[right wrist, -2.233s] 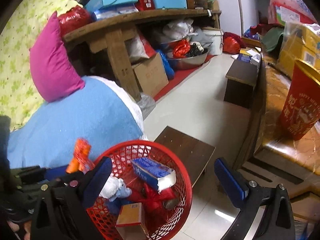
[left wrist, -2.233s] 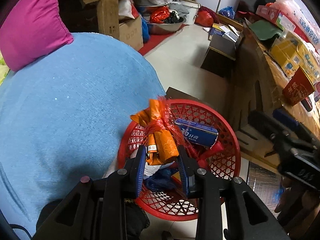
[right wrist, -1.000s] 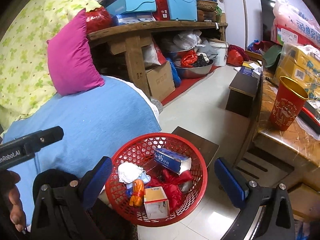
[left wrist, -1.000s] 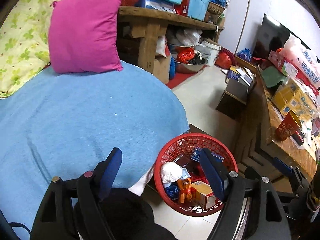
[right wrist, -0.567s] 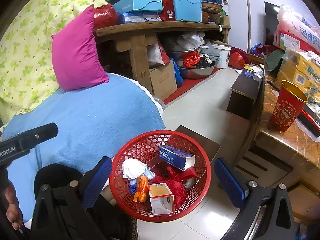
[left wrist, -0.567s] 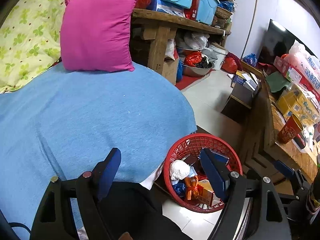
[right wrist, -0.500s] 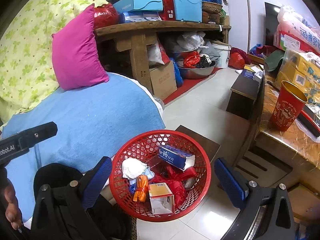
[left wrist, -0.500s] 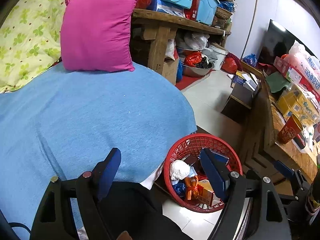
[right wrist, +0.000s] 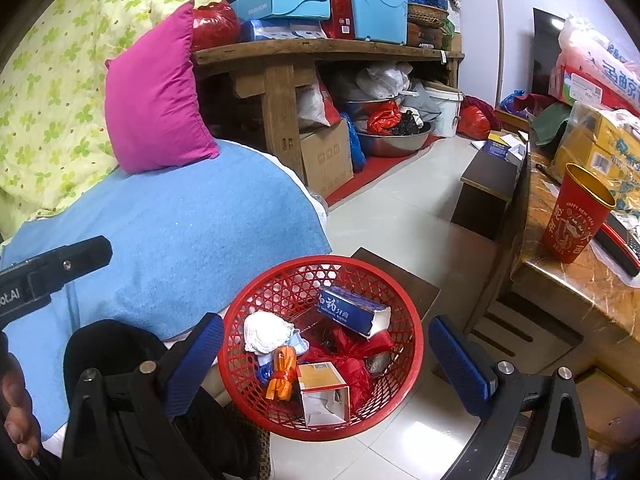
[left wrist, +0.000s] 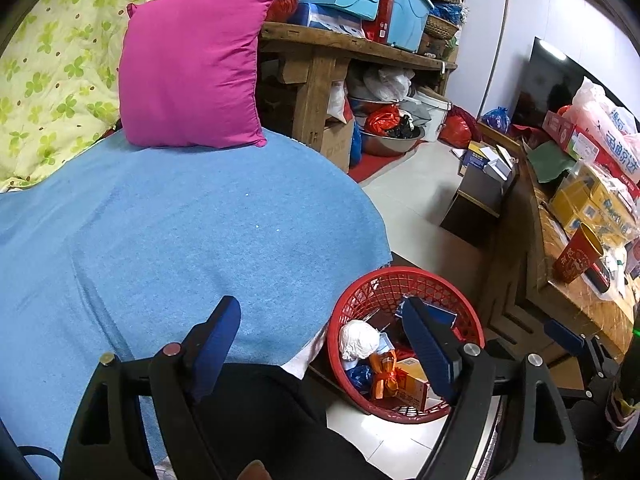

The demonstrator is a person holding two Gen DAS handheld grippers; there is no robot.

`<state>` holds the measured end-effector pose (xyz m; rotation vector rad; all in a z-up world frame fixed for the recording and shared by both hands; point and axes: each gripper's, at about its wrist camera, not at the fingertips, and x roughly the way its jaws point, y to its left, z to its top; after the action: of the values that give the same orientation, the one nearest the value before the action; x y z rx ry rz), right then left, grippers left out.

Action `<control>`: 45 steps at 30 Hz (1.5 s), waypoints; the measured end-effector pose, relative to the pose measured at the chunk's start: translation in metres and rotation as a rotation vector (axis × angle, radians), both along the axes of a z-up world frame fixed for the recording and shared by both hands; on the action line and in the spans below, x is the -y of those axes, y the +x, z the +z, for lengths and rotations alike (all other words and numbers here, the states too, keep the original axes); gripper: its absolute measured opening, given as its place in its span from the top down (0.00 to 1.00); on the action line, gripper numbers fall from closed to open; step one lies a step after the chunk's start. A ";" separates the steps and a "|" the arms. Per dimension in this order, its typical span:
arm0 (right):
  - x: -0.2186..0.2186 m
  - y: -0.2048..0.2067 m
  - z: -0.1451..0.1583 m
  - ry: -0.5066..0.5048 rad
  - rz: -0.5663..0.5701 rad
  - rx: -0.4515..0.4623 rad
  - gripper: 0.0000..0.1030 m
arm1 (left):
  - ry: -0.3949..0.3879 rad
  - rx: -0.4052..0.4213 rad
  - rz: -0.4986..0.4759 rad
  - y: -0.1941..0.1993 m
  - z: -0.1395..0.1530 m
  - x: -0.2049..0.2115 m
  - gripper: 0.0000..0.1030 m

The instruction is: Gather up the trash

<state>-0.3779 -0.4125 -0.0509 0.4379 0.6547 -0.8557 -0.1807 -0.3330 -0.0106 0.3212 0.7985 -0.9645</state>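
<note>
The blue bed cover (left wrist: 192, 216) fills most of the left wrist view, with a pink cushion (left wrist: 192, 64) propped against the flowered quilt (left wrist: 44, 60) at its head. No loose rubbish shows on the cover, which suggests that this surface has been dealt with.

A wooden shelf (right wrist: 320, 50) stacked with boxes stands behind the bed. To the right, a wooden table (right wrist: 560, 264) carries a red paper cup (right wrist: 572, 216) standing upright, apart from the collecting work.

The red basket (right wrist: 412, 344) sits on the tiled floor (right wrist: 400, 208) just beside the bed's edge, in my judgement so that items lifted from the bed need only a short carry. The trash is in it: a blue carton (right wrist: 352, 310) leaning on the far wall, a small open box (right wrist: 324, 396) at the near side, a red bag (right wrist: 356, 356), a white crumpled wad (right wrist: 266, 330) and an orange wrapper (right wrist: 282, 372).

The right gripper (right wrist: 324, 364) hangs over the basket, jaws spread wide, nothing between the pads. The left gripper (left wrist: 320, 352) is held above the bed's edge and basket, likewise spread and empty.

Assessment: the visible pieces appear collected; the task looks near completion unless more lies out of view.
</note>
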 end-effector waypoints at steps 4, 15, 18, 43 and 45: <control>0.000 0.001 -0.001 -0.001 0.001 -0.005 0.00 | 0.011 0.037 0.003 -0.005 0.001 0.001 0.18; -0.001 0.001 -0.002 -0.003 -0.001 -0.009 0.00 | 0.006 0.062 -0.019 -0.013 0.003 0.002 0.17; 0.000 0.000 -0.003 -0.002 -0.005 -0.010 0.00 | 0.004 0.056 -0.019 -0.012 0.002 0.003 0.17; -0.001 0.001 -0.007 -0.007 -0.011 -0.018 0.00 | 0.015 0.061 -0.035 -0.016 -0.005 0.005 0.17; -0.001 0.001 -0.007 -0.007 -0.013 -0.019 0.00 | 0.013 0.057 -0.040 -0.016 -0.004 0.005 0.17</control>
<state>-0.3767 -0.4118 -0.0578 0.4288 0.6670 -0.8746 -0.1965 -0.3382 -0.0150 0.3758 0.7487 -0.9833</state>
